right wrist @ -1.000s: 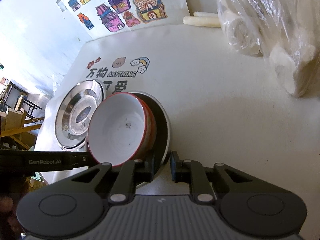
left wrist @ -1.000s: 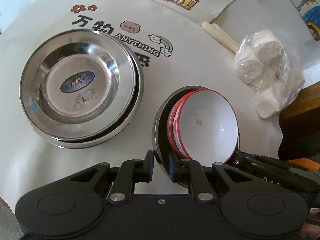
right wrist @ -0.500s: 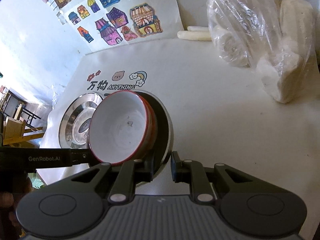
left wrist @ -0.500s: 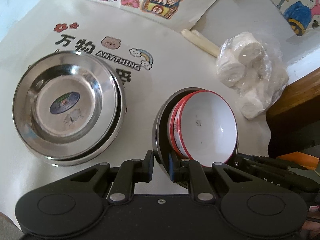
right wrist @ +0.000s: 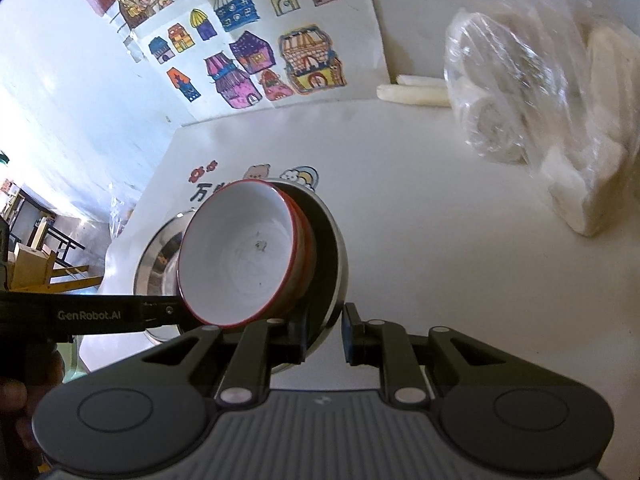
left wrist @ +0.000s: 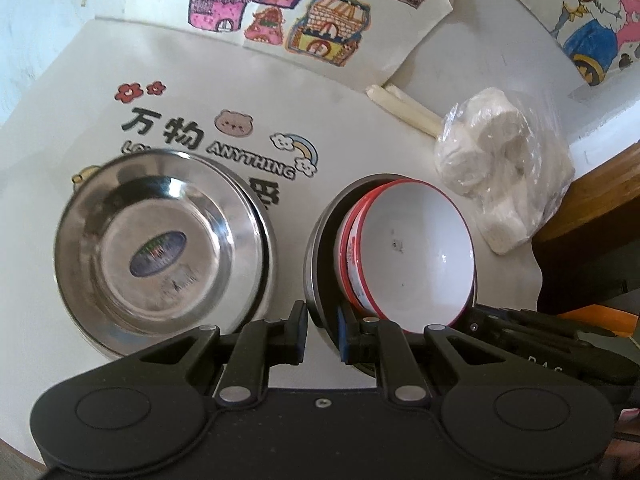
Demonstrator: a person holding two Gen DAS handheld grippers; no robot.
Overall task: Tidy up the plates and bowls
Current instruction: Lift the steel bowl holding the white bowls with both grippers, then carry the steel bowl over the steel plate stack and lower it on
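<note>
A steel bowl [left wrist: 320, 240] hangs tilted just ahead of both grippers, and inside it sit two red-rimmed white bowls [left wrist: 416, 252], nested one in the other and empty apart from a small dark speck. The left gripper [left wrist: 322, 334] is clamped on the steel bowl's rim, one pad inside and one outside. The right gripper [right wrist: 325, 334] pinches the rim on the opposite side in the same way. To the left of the left gripper's fingers, a stack of steel plates [left wrist: 160, 248] rests on the white table [left wrist: 360, 140]; the top plate holds nothing but an oval label at its centre.

The left wrist view shows the whole plate stack, the printed mat with the word ANYTHING [left wrist: 248, 158], a brown wooden edge [left wrist: 592, 208] off to the right, and the right gripper's body reaching in from the lower right. The right wrist view shows the left gripper's arm [right wrist: 92, 314] coming in from the left, a room with furniture beyond the table's edge, and only a sliver of the plate stack [right wrist: 160, 256], mostly hidden behind the held bowls.

Further ahead lie a clear plastic bag of white lumps [left wrist: 504, 168], two pale sticks [left wrist: 404, 108] beside it, and a coloured drawing of houses [left wrist: 304, 12].
</note>
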